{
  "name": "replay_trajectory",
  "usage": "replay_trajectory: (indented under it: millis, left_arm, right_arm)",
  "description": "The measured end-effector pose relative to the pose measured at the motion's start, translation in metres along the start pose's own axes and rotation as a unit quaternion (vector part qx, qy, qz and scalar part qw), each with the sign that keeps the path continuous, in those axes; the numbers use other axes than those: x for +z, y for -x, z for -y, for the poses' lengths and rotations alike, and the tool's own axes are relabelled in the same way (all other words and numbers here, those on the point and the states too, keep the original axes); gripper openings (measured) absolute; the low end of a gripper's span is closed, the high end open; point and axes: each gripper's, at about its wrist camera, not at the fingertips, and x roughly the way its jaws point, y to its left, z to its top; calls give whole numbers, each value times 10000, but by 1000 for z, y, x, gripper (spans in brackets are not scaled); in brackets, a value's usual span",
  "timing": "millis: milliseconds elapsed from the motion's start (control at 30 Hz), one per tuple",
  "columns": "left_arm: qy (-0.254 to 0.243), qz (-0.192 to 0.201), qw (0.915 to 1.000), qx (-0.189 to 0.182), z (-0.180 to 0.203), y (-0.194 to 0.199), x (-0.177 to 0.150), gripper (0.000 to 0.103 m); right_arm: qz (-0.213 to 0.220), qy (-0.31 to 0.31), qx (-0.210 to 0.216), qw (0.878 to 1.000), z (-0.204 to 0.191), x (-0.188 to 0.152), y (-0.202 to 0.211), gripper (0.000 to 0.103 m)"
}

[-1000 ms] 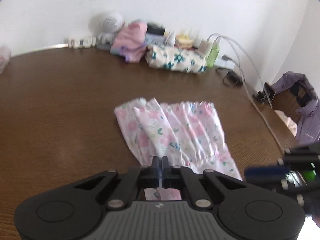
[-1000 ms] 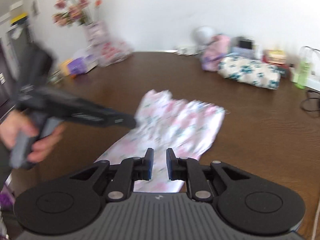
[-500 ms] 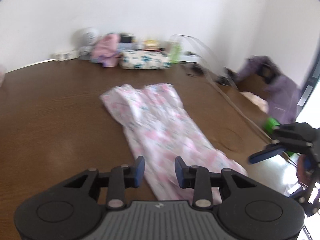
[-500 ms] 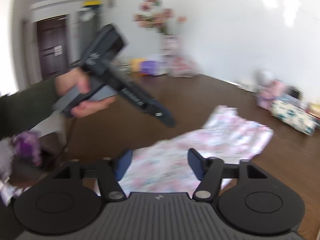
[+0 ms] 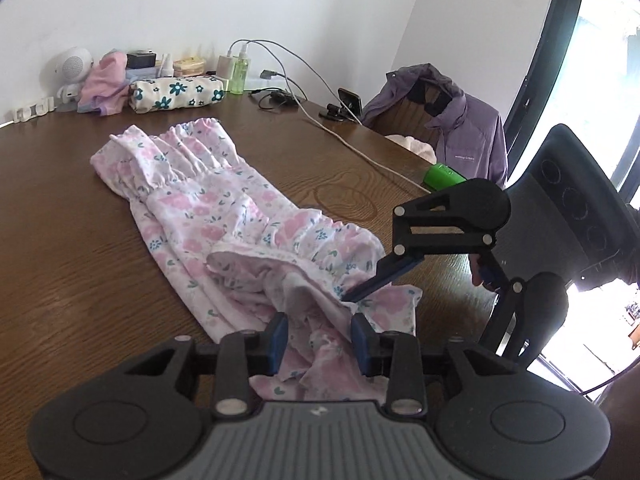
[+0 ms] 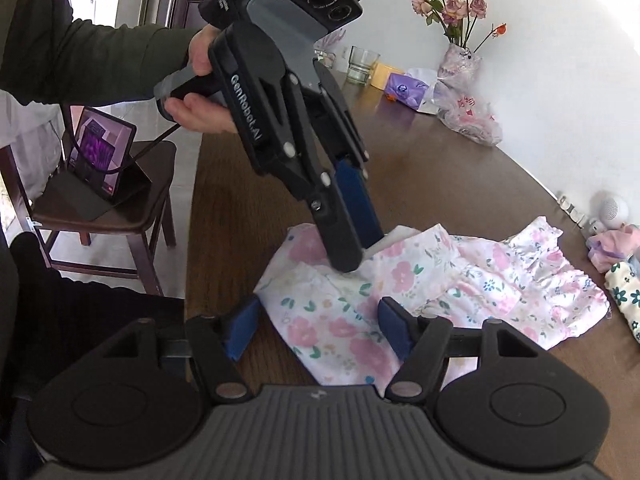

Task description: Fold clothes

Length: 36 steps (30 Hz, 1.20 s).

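A white garment with pink flowers [image 5: 224, 216] lies stretched out on the brown wooden table [image 5: 60, 216]; it also shows in the right wrist view [image 6: 460, 280]. My left gripper [image 5: 319, 336] is open, its fingers straddling a raised fold at the garment's near end. In the right wrist view the left gripper [image 6: 356, 252] points down onto the cloth. My right gripper [image 6: 320, 326] is open over the same end of the garment. In the left wrist view the right gripper's fingertips [image 5: 352, 294] touch the cloth just ahead of my left fingers.
At the far wall are a floral pouch [image 5: 172, 94], pink cloth [image 5: 102, 84], a green bottle [image 5: 239, 70] and cables [image 5: 344, 140]. A purple jacket [image 5: 460, 128] hangs on a chair. A flower vase [image 6: 460, 52], a glass [image 6: 362, 65] and a tablet on a chair [image 6: 100, 148] stand at the left.
Both grippers opened and came down onto the garment's near end. The left one had been shut a second ago. The near end of the cloth is now bunched into a fold.
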Motion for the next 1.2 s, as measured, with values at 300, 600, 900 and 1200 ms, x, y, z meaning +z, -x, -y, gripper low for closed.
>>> replay_trajectory:
  millis: [300,600,900,1200]
  left_arm:
    - [-1436,376,9889,-77,37,30,-17,65]
    - [-3903,834,9140,737,95,20,-54,72]
    - [-3886,402,9203,207,97,-7,-55,38]
    - [-1840,138,9805,-674,43,-4,-24,20]
  right_arm:
    - [33,-1486,1068,9831,63,-4,-3,11]
    - [290,-3134,3074,8980,122,-25,14,5]
    - [160,-3607,3684,8567,126,-31,18,6]
    - [1103,-3038,1829,9285,98,-43,90,102]
